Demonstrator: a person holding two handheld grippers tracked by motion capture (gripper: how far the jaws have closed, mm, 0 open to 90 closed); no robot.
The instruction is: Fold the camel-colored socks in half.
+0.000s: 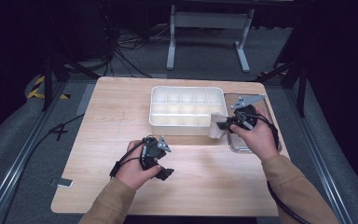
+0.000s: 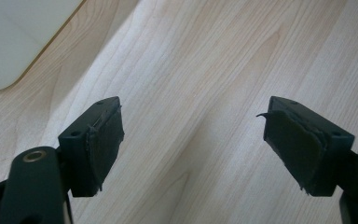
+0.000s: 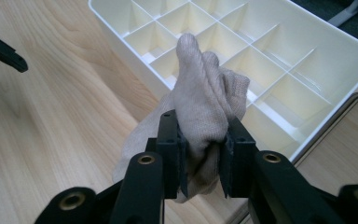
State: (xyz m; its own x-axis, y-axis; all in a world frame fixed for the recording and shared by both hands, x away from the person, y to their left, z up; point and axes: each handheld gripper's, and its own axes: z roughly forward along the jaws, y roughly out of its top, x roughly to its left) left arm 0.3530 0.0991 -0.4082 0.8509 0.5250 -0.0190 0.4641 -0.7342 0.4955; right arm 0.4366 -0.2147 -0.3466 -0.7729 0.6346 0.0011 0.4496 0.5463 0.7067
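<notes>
A beige knitted cloth (image 3: pixel 204 112), bunched up, is pinched between the jaws of my right gripper (image 3: pixel 204 161), which is shut on it. In the high view the cloth (image 1: pixel 216 125) hangs at the front right corner of the white divided box (image 1: pixel 154 108), held by the right gripper (image 1: pixel 222 125). My left gripper (image 1: pixel 167 173) rests low over the bare table near the front, pointing right. Its jaws stand wide apart in the left gripper view, with only wood between the left gripper (image 2: pixel 193 140) pads.
The white box (image 3: pixel 349 60) has several small compartments, none visibly holding anything. A clear shallow tray (image 1: pixel 236 145) lies right of it under my right hand. The wooden table (image 1: pixel 112 121) is bare on its left half; the floor drops off beyond its edges.
</notes>
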